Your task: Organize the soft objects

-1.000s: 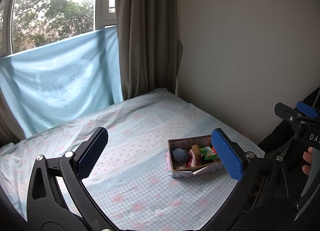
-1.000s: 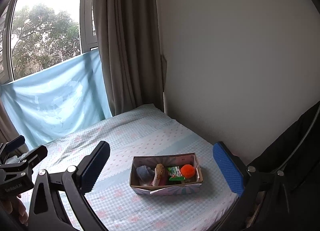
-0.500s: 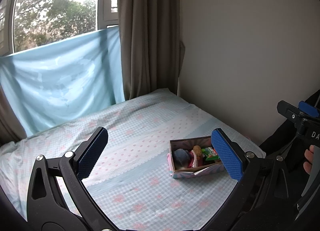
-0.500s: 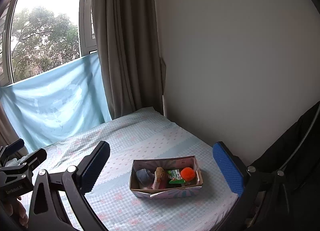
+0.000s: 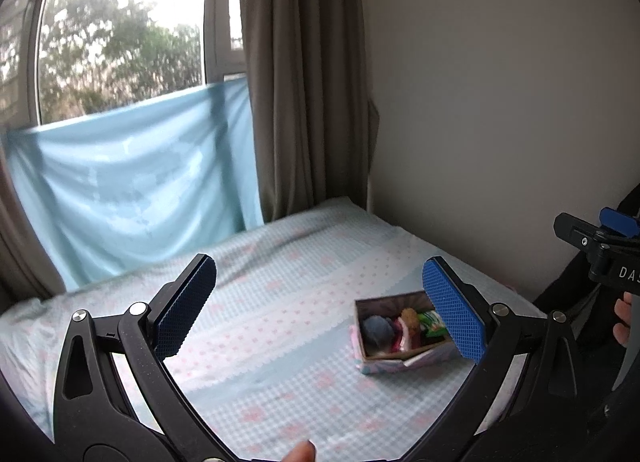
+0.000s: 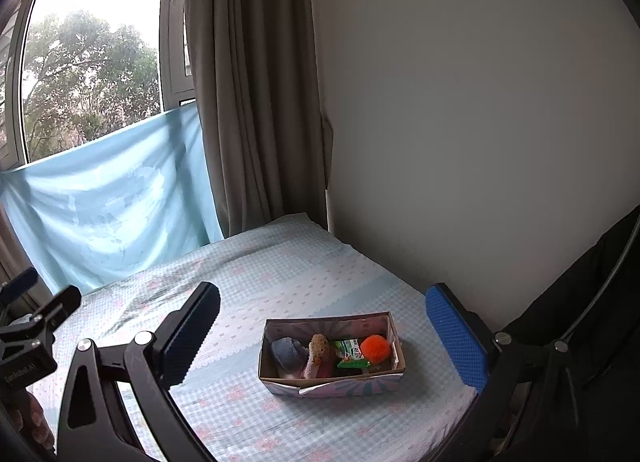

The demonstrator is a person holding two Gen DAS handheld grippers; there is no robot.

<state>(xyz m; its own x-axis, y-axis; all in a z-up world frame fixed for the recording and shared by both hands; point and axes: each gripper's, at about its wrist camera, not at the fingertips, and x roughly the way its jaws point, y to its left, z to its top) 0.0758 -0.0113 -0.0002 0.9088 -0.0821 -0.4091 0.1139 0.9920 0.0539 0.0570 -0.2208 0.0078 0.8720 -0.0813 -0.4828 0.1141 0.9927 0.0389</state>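
Note:
A small paper box (image 6: 384,380) sits on the bed near its right edge. In it lie a grey-blue soft toy (image 6: 287,352), a tan and pink plush (image 6: 318,354), a green packet (image 6: 351,353) and an orange pom-pom (image 6: 375,348). The box also shows in the left wrist view (image 5: 400,362), partly behind the right finger. My left gripper (image 5: 320,310) is open and empty, held above the bed. My right gripper (image 6: 323,330) is open and empty, above and in front of the box.
The bed (image 6: 280,274) has a light blue checked sheet with pink flowers. A grey wall (image 6: 480,142) stands on the right, a brown curtain (image 6: 256,102) and window behind. A blue cloth (image 6: 112,214) hangs at the bed's far side. Dark clothing (image 6: 580,302) fills the right edge.
Both grippers have drawn back and risen slightly; the box looks a little lower and farther in both views. Both stay open.

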